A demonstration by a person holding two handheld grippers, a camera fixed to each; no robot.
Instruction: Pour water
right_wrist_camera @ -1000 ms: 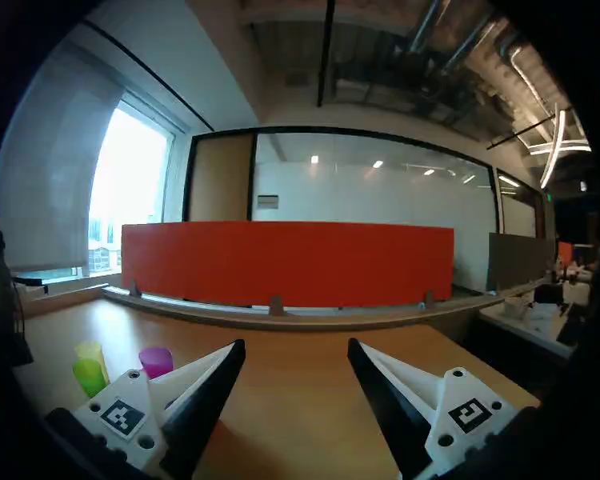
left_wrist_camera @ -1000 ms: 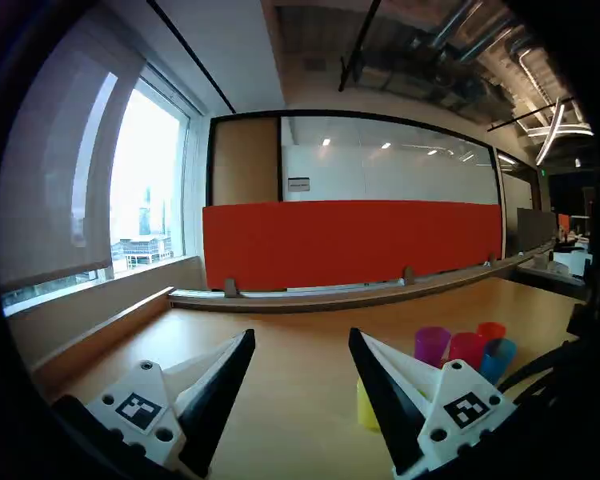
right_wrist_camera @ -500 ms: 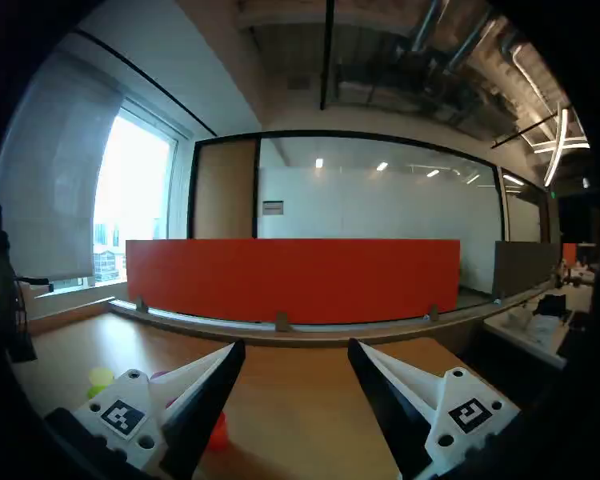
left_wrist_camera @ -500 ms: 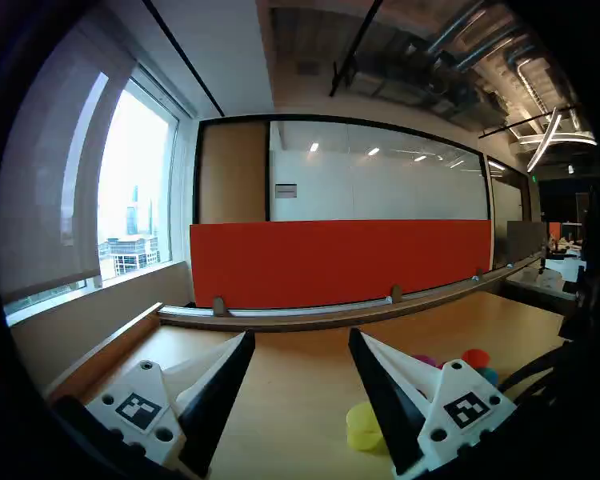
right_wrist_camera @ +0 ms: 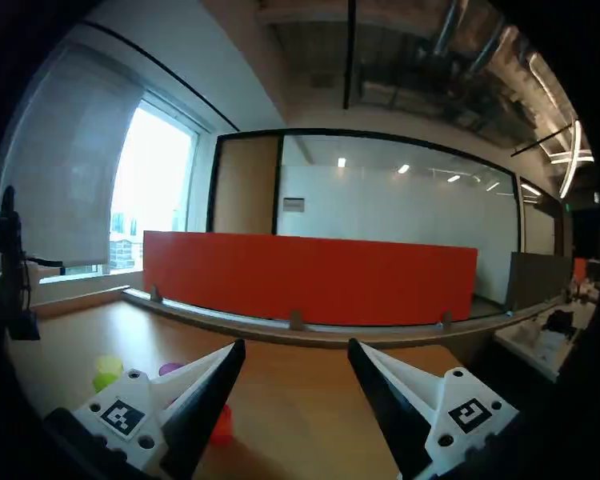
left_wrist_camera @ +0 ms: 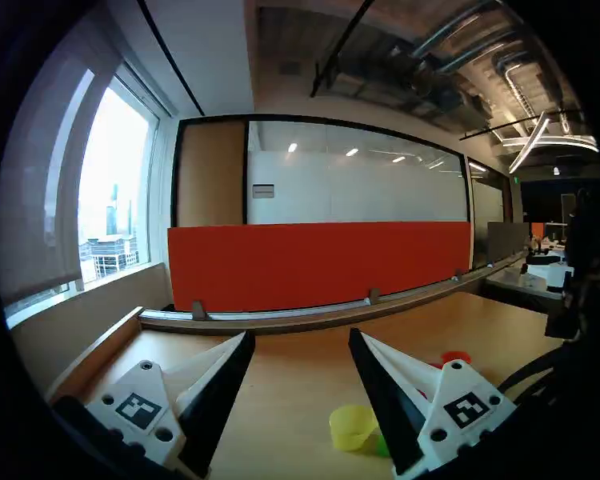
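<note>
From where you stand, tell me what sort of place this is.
Probably an open-plan office: a long wooden desk with an orange divider panel along its back, a glass-walled room behind it, and exposed ceiling ducts overhead.

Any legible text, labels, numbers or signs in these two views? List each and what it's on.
No legible text in either view.
Placard on the glass wall: too small and blurred to read.
Square markers on the left gripper and right gripper: black-and-white patterns, no letters or digits.
</note>
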